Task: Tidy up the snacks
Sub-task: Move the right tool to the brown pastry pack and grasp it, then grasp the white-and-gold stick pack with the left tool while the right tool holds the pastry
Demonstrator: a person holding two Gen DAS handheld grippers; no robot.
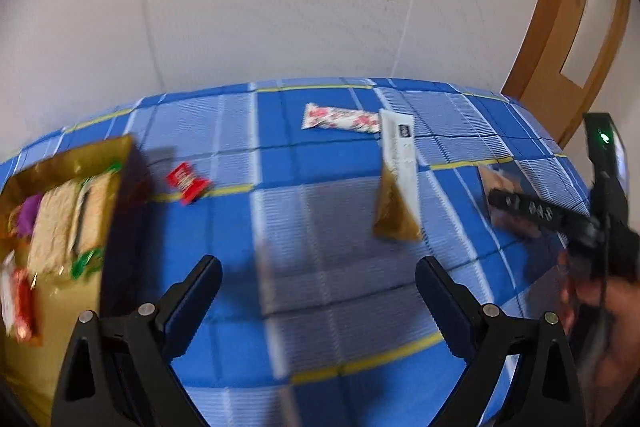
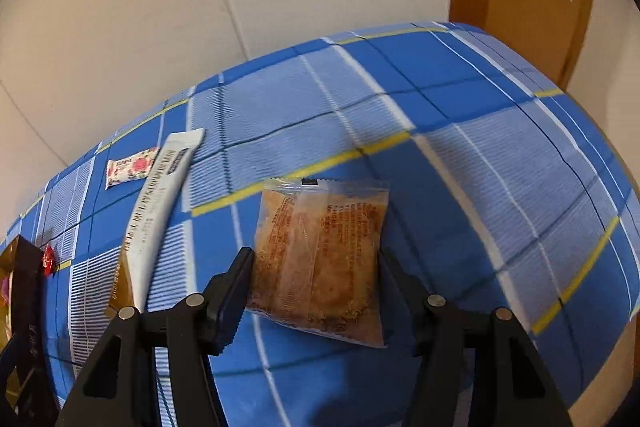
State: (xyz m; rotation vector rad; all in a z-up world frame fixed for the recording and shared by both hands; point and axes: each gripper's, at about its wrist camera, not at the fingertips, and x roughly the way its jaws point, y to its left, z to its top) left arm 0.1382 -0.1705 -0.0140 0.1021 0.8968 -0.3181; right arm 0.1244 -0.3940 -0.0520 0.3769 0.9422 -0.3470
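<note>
A clear packet with a brown cracker (image 2: pixel 320 247) lies on the blue checked tablecloth (image 2: pixel 480 167). My right gripper (image 2: pixel 316 267) is shut on it, one pad pressing each side edge. In the left wrist view that right gripper (image 1: pixel 500 203) appears at the right edge over the blurred packet (image 1: pixel 496 177). My left gripper (image 1: pixel 318 267) hangs open above bare cloth with nothing between its fingers. A gold box (image 1: pixel 80 151) holding several snacks sits at the left. Loose on the cloth are a red candy (image 1: pixel 187 183), a floral packet (image 1: pixel 340 119) and a long white and gold sachet (image 1: pixel 398 179).
A white wall runs behind the table and a wooden door (image 1: pixel 560 39) stands at the right. A hand (image 1: pixel 600 307) holds the right gripper. The cloth falls away at the table's far and right edges. The box's dark side (image 2: pixel 24 307) shows at the left.
</note>
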